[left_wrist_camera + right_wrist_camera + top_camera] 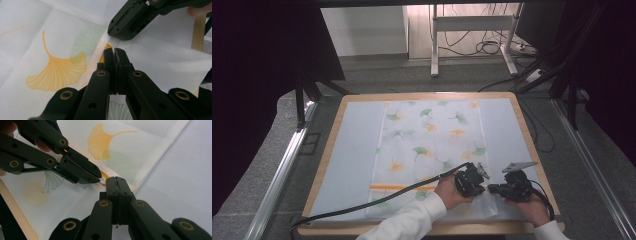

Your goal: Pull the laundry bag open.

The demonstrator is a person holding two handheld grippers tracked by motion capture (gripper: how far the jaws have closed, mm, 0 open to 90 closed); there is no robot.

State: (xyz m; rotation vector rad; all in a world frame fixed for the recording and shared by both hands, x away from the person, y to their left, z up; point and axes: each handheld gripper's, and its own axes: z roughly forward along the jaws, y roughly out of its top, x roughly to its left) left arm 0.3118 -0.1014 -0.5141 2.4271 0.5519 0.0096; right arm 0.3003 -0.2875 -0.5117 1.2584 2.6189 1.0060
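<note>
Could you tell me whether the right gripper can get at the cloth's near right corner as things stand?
Probably yes: the right gripper sits beside that part of the cloth, and only the left gripper is close by, apparently not blocking it.

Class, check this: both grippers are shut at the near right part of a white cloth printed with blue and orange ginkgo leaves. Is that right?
Not quite: the leaves on the cloth are green and orange, not blue, as the high view shows. The rest stands: the left gripper and the right gripper are both shut at its near right part.
</note>
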